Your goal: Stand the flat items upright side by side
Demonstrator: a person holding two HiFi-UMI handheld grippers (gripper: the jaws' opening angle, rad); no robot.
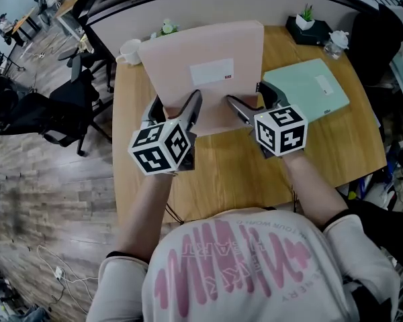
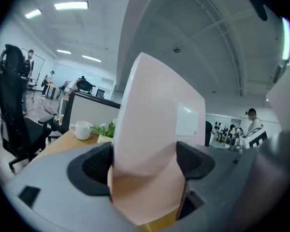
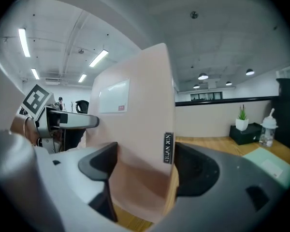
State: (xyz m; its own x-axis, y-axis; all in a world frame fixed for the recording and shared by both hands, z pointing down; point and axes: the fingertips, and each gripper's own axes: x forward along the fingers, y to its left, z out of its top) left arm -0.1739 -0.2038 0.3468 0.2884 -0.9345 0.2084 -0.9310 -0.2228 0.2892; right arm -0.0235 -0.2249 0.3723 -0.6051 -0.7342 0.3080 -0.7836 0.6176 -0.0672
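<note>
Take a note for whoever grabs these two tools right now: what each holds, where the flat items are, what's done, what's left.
Left tool: shut on the lower edge of the flat pink rectangular box.
Right tool: shut on that same lower edge.
Pink box: held near upright over the wooden table.
Flat mint-green rectangular box: lying flat at the table's right, untouched.
Done: nothing stands on its own yet.
Left: stand the pink box, then the green one beside it.
</note>
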